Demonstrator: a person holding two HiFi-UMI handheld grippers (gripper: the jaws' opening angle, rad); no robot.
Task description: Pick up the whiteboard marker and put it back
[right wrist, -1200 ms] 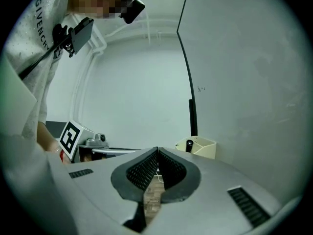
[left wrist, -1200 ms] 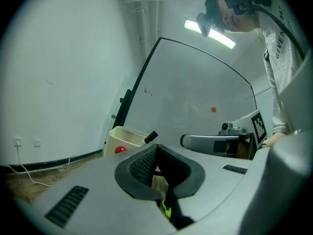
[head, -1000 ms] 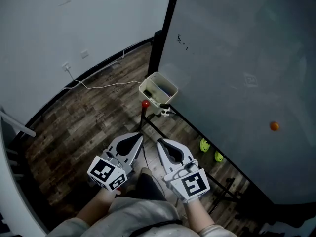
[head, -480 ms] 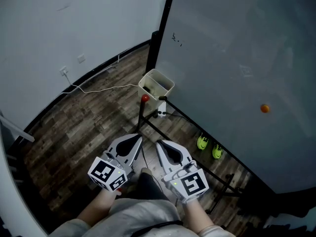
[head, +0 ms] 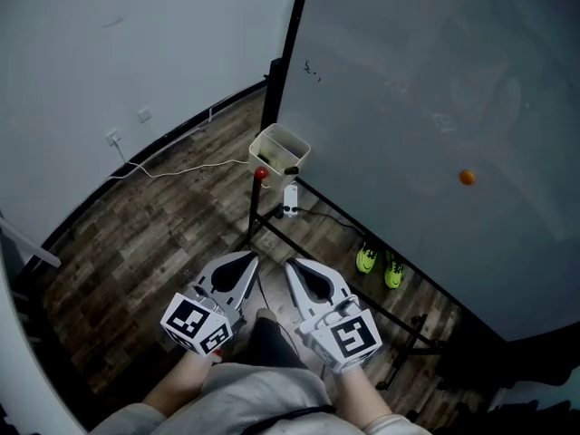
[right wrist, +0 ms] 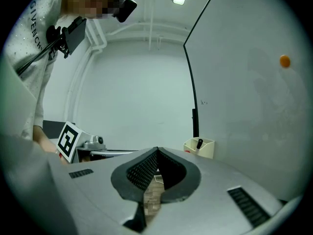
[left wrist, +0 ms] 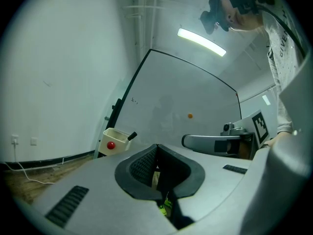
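A black whiteboard marker stands tilted in a cream holder box at the whiteboard's lower left corner. The marker also shows in the left gripper view, in the box, and in the right gripper view as a dark marker in the box. My left gripper and right gripper are side by side low in the head view, well short of the box. Both point level toward it. The left gripper and right gripper are shut and empty.
A red ball sits on the box's front. An orange magnet is stuck to the board. Black stand bars run along the wooden floor, with two green objects beneath the board. A white cable trails along the wall.
In the head view the board, box and magnet have slid up and to the left. Both grippers stay side by side, shut, in the same pose.
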